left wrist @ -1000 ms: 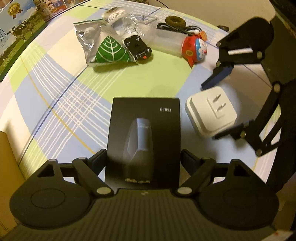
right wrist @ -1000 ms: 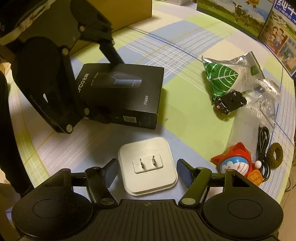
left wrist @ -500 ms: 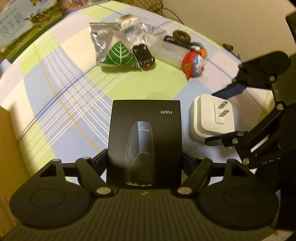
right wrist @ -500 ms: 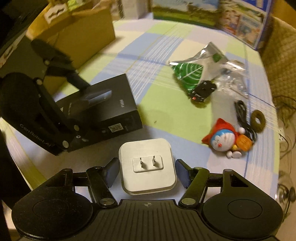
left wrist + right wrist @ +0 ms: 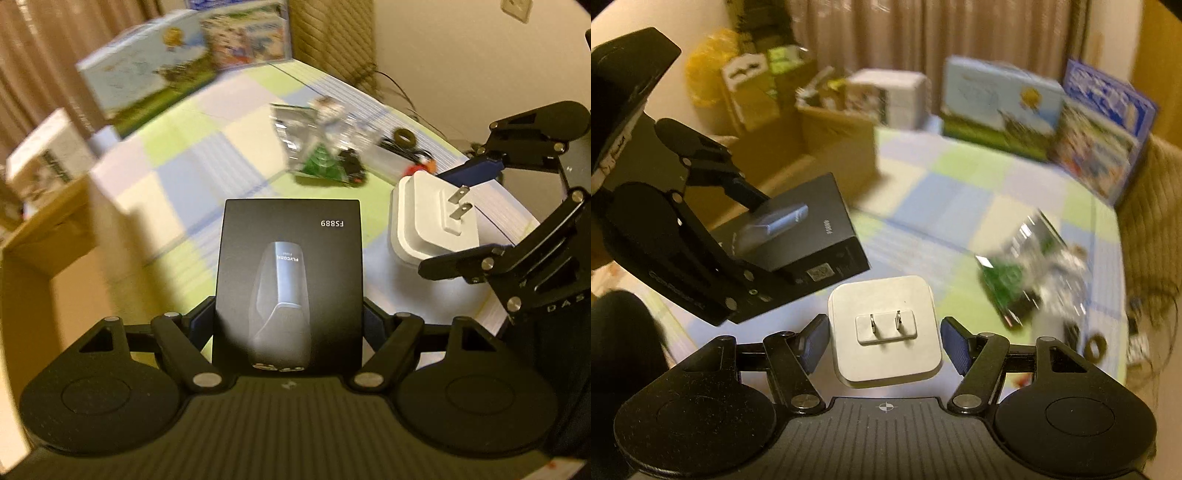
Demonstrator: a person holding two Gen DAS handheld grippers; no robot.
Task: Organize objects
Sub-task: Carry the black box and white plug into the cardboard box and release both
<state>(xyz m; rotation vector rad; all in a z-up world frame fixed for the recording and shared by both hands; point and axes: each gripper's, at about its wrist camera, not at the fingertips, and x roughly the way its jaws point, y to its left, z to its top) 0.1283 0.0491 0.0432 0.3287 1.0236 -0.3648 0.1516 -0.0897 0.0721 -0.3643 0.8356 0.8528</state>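
Note:
A black product box (image 5: 288,258) marked FS889 sits between the pads of my left gripper (image 5: 288,321), which is shut on it and holds it clear of the checked tablecloth (image 5: 207,162). To its right a white plug adapter (image 5: 428,221), prongs up, is clamped in my right gripper (image 5: 447,218). In the right wrist view the adapter (image 5: 882,332) lies between the blue pads of my right gripper (image 5: 884,343), raised above the table. At the left, the black box (image 5: 798,236) hangs tilted in my left gripper (image 5: 764,240).
A foil packet with a green leaf (image 5: 321,162) (image 5: 1008,284), a small black item, a red toy (image 5: 421,166), a cable and a dark ring (image 5: 402,138) lie at the table's far right. An open cardboard box (image 5: 48,236) (image 5: 834,147) stands left. Printed cartons (image 5: 1001,107) line the back.
Both grippers have risen from the table, one carrying the black box and the other the adapter. The views now tilt up toward the room, and the background is blurred by motion.

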